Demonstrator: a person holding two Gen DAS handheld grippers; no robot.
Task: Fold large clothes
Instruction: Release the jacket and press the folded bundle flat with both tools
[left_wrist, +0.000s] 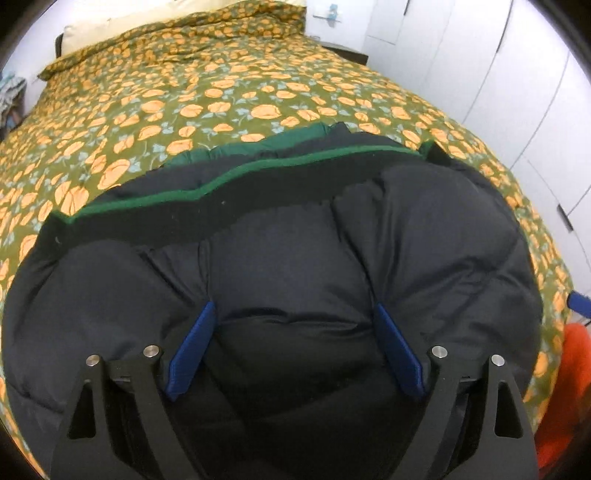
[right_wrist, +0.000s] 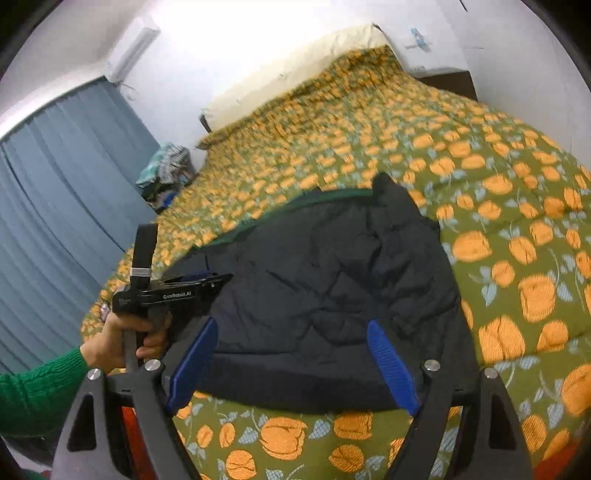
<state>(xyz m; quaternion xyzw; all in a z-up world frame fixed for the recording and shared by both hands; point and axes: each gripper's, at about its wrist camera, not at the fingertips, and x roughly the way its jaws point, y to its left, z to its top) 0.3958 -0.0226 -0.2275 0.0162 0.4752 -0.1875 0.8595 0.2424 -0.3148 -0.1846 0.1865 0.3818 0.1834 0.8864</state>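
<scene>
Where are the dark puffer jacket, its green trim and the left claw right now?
dark puffer jacket (right_wrist: 332, 280): right wrist view, middle of the quilted top.
green trim (left_wrist: 236, 175): left wrist view, on the band along the far edge.
left claw (right_wrist: 207, 278): right wrist view, at its fingertips over the jacket.
</scene>
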